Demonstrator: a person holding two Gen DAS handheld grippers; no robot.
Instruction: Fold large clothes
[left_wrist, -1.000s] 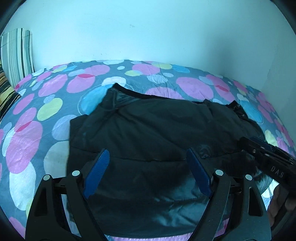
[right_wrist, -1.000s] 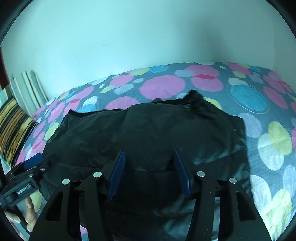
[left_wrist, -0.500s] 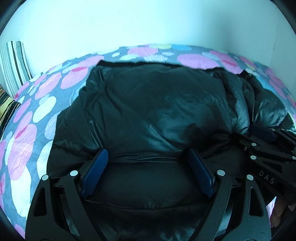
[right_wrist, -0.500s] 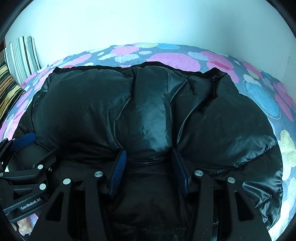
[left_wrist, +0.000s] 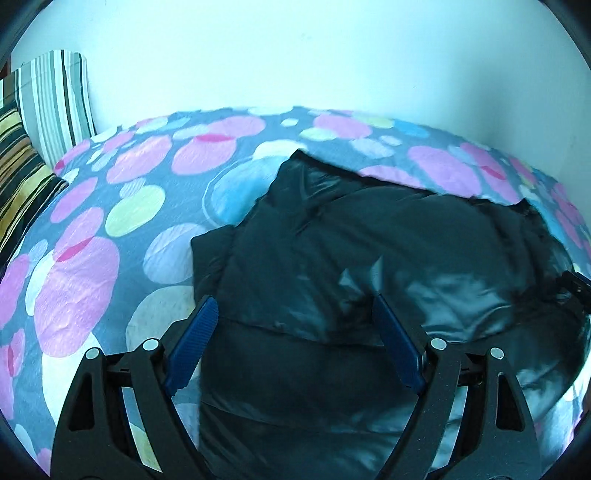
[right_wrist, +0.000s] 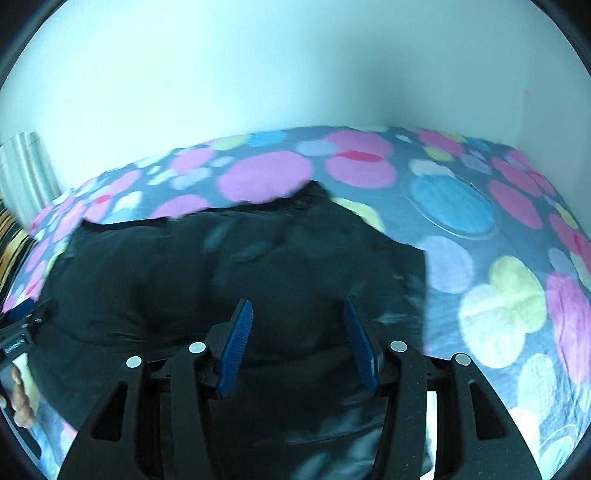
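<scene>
A: Where is the garment?

B: A black puffer jacket (left_wrist: 369, 266) lies in a bulky folded heap on a bed with a spotted bedspread (left_wrist: 110, 229), striped pillows (left_wrist: 48, 107) at its left end.

A: And the tools?

B: The left gripper (left_wrist: 291, 325) is spread wide above the near edge. The right gripper (right_wrist: 297, 325) stands half apart. Both seem released; nothing looks pinched.

A: What might go wrong?

B: The slick, puffy padding may spring open, or a thin pinch may slip off.
</scene>
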